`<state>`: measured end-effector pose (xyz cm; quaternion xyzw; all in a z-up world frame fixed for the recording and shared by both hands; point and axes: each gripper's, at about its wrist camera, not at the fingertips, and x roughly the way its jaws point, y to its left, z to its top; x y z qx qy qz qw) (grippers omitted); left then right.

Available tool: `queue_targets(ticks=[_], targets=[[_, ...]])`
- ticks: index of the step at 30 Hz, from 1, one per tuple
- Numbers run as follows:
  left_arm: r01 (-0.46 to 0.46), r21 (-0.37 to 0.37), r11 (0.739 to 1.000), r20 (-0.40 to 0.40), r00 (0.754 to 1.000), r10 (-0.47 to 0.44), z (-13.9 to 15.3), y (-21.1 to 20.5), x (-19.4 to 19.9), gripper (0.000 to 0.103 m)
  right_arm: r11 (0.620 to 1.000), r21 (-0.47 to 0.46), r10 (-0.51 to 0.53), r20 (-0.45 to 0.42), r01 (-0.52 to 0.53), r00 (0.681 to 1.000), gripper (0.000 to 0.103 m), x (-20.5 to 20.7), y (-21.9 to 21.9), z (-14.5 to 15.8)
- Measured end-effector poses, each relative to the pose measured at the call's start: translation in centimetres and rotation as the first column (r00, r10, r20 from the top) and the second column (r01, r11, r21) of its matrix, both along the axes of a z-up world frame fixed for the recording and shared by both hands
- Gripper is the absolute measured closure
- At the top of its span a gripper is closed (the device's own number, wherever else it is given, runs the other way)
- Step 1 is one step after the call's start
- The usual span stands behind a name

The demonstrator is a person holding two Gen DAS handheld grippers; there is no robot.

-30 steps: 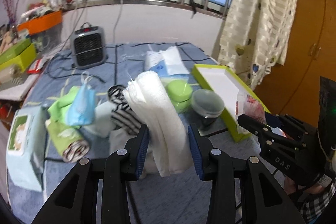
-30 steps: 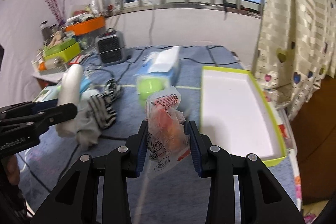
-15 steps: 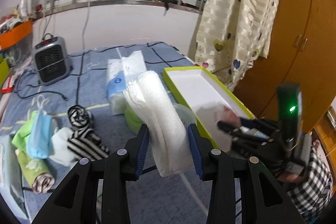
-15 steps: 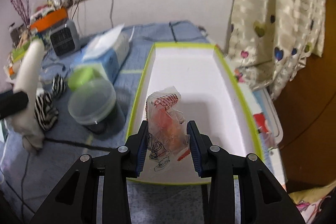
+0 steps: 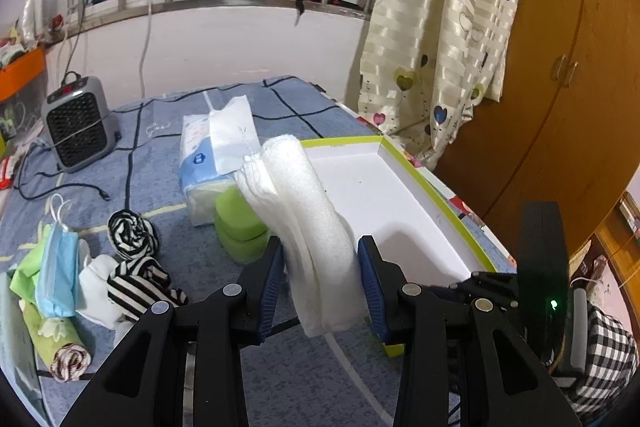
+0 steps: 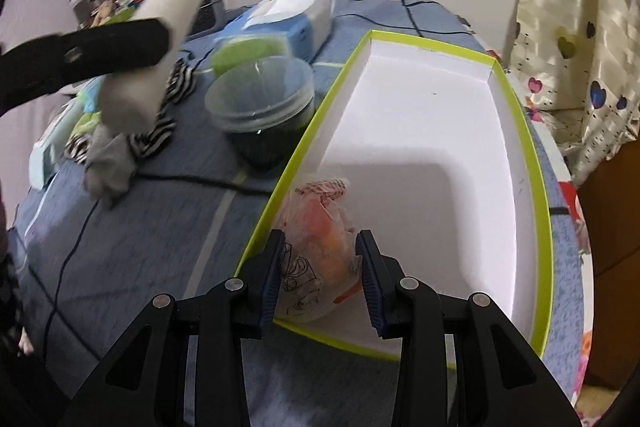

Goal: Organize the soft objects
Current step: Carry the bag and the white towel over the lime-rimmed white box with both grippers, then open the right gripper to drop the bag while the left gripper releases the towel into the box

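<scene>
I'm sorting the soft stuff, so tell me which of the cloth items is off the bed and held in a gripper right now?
The rolled white towel, clamped upright in the left gripper. The striped socks, blue face mask and green rolled cloth lie on the bed.

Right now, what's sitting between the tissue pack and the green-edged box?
In the right wrist view, a clear lidded container and a green sponge stand between the tissue pack and the green-edged box.

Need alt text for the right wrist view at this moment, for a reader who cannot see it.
The right gripper clamps a crinkled clear packet with red-orange contents over the near corner of a white tray with a lime rim. Left of it stand a lidded clear container and a tissue pack.
</scene>
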<state>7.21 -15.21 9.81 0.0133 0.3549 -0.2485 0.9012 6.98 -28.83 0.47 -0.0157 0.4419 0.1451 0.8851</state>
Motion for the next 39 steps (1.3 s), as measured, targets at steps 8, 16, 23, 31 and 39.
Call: queue_targets(ticks=[8, 16, 23, 31, 39], targets=[[0.055, 0.008, 0.998, -0.012, 0.998, -0.055, -0.2, -2.3, -0.1, 0.067, 0.999, 0.022, 0.028, -0.015, -0.027, 1.000, 0.065, -1.7, -0.1, 0.1], [0.132, 0.031, 0.991, -0.054, 0.990, -0.130, -1.3, -6.6, 0.9, 0.067, 0.998, -0.013, -0.062, 0.036, 0.062, 0.997, 0.065, -2.0, -1.0, 0.7], [0.153, 0.059, 0.986, -0.089, 0.985, -0.147, -2.7, -8.8, 2.2, 0.067, 0.991, -0.020, -0.129, 0.047, 0.130, 0.991, 0.065, -2.3, -2.3, 0.4], [0.152, 0.072, 0.986, -0.113, 0.983, -0.144, -3.8, -9.6, 2.9, 0.067, 0.980, -0.024, -0.195, 0.054, 0.197, 0.979, 0.055, -2.4, -4.0, 0.4], [0.152, 0.078, 0.985, -0.142, 0.980, -0.140, -4.7, -9.8, 3.2, 0.066, 0.973, -0.043, -0.224, 0.065, 0.227, 0.972, 0.038, -2.4, -4.3, 0.3]])
